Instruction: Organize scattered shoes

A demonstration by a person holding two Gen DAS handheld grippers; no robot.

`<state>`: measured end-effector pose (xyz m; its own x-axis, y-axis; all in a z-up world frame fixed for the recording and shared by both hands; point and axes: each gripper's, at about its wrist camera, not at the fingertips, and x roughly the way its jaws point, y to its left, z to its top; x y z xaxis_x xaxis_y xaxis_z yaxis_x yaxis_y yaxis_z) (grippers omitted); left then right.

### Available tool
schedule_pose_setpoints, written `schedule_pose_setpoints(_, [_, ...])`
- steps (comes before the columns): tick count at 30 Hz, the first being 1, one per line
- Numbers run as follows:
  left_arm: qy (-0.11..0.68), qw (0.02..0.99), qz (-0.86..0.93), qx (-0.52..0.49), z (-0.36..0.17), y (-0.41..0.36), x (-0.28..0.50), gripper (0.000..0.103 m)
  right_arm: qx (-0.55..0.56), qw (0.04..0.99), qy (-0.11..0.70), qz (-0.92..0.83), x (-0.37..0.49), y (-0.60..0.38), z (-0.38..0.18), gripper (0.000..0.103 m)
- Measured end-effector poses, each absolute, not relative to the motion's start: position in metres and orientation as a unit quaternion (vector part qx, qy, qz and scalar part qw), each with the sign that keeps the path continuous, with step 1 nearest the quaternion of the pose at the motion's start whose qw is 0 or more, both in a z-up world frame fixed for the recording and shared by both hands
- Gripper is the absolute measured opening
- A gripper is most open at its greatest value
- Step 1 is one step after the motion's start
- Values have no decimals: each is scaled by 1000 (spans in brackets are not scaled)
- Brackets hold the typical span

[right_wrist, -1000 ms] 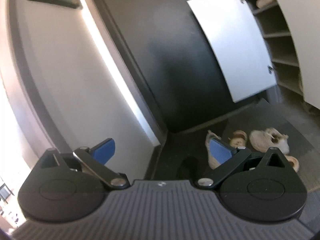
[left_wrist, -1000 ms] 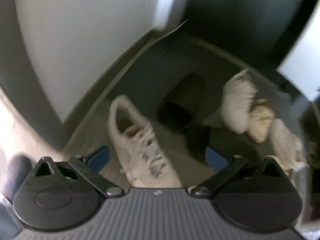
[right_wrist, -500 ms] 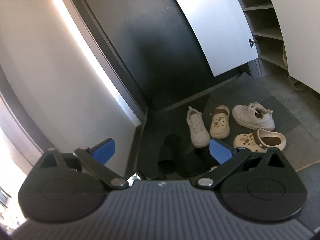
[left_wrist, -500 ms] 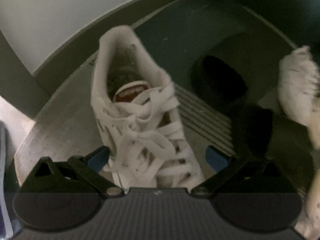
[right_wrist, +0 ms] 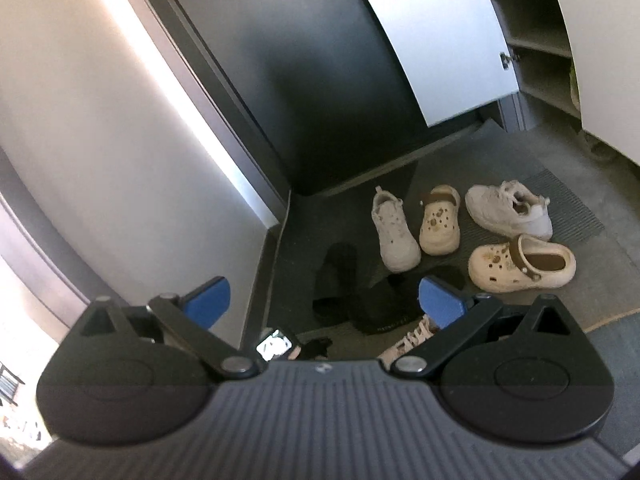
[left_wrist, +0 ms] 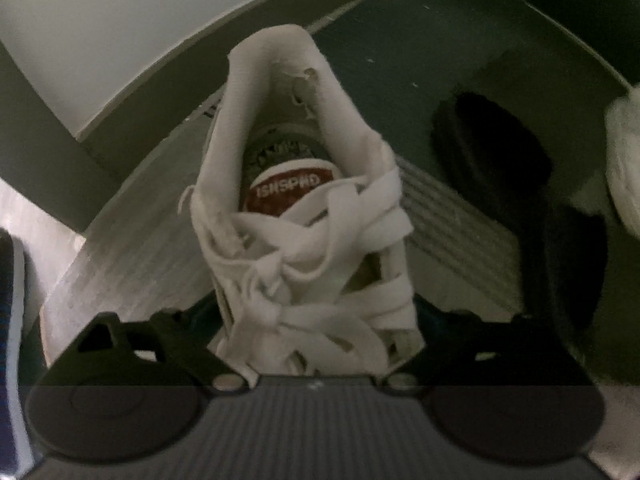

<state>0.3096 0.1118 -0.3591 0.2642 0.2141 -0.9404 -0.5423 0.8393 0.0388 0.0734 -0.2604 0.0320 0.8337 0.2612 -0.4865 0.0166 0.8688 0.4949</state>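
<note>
White sneaker [left_wrist: 304,216], red tongue label reading "ISNSPMD", between left gripper [left_wrist: 316,312] fingers

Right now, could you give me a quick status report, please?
Left gripper open, straddling a white laced sneaker. Right gripper open, held high, empty. Black slipper lies just beside the sneaker.

1. The right gripper [right_wrist: 324,304] has a grey ribbed body flanked by two round black housings.
2. Black link arms on silver pivot screws carry its blue finger pads [right_wrist: 440,300].
3. The left gripper [left_wrist: 316,320] shares that build; its pads are barely visible.
</note>
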Motion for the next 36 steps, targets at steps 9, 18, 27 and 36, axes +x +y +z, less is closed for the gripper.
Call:
schedule_pose_setpoints(9, [574, 787, 198, -112, -322, 95, 206, 92, 252, 931, 247, 90, 53, -260, 42, 103])
schedule_pose_setpoints(18, [581, 807, 101, -31, -306, 5, 118, 92, 264, 931, 226, 107, 32, -262, 50, 103])
schedule_pose_setpoints(27, [588, 809, 5, 6, -320, -61, 55, 93, 258, 936, 220, 90, 23, -272, 52, 103])
schedule_pose_setpoints(36, [596, 801, -32, 49, -300, -63, 41, 97, 257, 936, 225, 88, 22, -277, 50, 103])
